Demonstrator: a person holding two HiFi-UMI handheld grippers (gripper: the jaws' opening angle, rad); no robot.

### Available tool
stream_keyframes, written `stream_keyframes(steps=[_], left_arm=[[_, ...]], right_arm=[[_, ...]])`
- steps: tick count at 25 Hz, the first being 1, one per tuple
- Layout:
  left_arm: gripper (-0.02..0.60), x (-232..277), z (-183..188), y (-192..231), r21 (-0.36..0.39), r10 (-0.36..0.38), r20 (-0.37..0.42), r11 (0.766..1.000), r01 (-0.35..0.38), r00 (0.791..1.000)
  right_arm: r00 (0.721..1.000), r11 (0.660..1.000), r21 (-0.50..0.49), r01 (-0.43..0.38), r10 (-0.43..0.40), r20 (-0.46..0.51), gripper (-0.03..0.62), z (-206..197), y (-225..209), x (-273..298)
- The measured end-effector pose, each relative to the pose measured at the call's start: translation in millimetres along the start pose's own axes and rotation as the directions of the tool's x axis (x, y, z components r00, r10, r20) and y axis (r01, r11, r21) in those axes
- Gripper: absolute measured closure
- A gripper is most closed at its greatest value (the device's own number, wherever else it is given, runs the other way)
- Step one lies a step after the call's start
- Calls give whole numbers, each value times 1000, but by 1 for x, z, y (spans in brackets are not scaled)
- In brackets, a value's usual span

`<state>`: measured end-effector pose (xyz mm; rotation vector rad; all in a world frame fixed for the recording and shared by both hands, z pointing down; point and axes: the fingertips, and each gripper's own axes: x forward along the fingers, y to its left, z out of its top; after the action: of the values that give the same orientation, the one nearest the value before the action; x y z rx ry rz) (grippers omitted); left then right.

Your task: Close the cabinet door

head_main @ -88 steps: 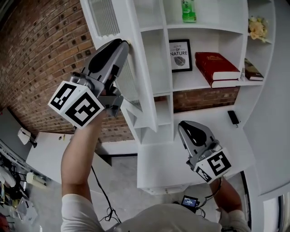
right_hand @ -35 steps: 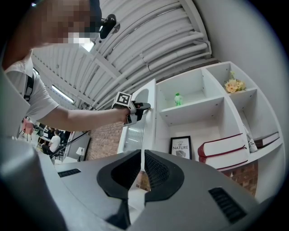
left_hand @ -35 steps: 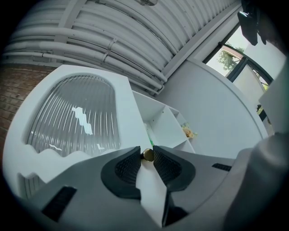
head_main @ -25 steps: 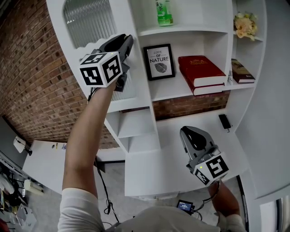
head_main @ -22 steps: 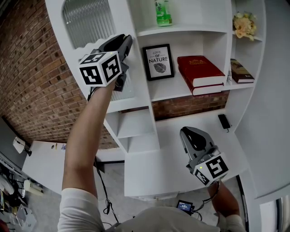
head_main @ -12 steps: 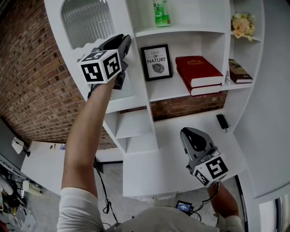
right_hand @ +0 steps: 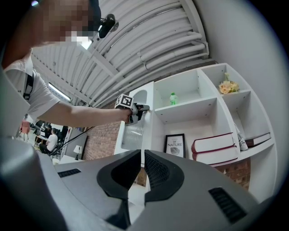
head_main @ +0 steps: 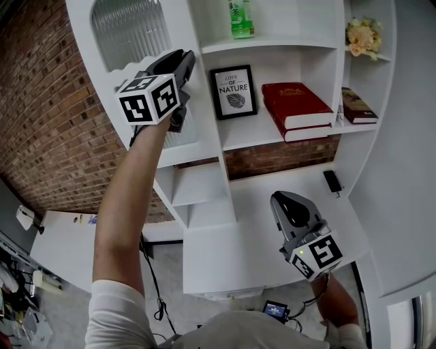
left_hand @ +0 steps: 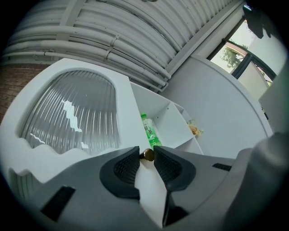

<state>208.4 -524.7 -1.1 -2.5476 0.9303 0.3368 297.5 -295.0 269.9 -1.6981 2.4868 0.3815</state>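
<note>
The white cabinet door (head_main: 129, 34) with ribbed glass (left_hand: 72, 113) stands at the left of the shelf unit, its face towards me and about in line with the unit's front. My left gripper (head_main: 184, 60) is raised at the door's right edge. In the left gripper view its jaws (left_hand: 147, 156) close on the small brass door knob (left_hand: 148, 154). My right gripper (head_main: 283, 199) hangs low over the white counter (head_main: 225, 252), jaws nearly together with nothing between them (right_hand: 142, 155). The left gripper (right_hand: 135, 108) also shows far off in the right gripper view.
The open shelves hold a green bottle (head_main: 238, 17), a framed print (head_main: 228, 90), a red book (head_main: 296, 109), a small dark book (head_main: 357, 105) and flowers (head_main: 361, 37). A black device (head_main: 332, 181) lies on the counter. A brick wall (head_main: 48, 123) is at the left.
Since 3.5 s ago the door has swung from edge-on to facing me, with the left gripper on its knob. Over the last second both grippers have stayed put.
</note>
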Motion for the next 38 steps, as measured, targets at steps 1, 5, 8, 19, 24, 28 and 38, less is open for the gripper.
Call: stream_keyframes(steps=[1, 5, 8, 19, 24, 28, 38], left_arm=[[488, -1, 1, 0, 0, -5, 3, 1000, 5, 1000], [489, -6, 1, -3, -18, -23, 5, 1000, 23, 1000], [488, -13, 5, -4, -23, -28, 29, 999, 29, 999], [489, -68, 19, -8, -60, -36, 108, 997, 42, 994], [489, -99, 24, -7, -74, -29, 131, 996, 39, 991], [499, -130, 28, -7, -96, -31, 155, 994, 47, 987], [522, -226, 15, -3, -132, -40, 137, 990, 59, 990]], right_arm=[[1000, 1000, -1, -1, 1, -1, 565, 0, 1, 0], [1000, 1000, -4, -9, 9, 1, 565, 2, 5, 0], [1000, 1000, -5, -15, 15, 0, 566, 2, 6, -2], [999, 999, 0, -45, 45, -4, 566, 2, 20, 1], [998, 998, -4, -66, 66, -4, 566, 5, 30, 7], [998, 998, -4, -70, 70, -1, 565, 8, 40, 13], [997, 997, -3, -76, 76, -18, 566, 11, 94, 23]])
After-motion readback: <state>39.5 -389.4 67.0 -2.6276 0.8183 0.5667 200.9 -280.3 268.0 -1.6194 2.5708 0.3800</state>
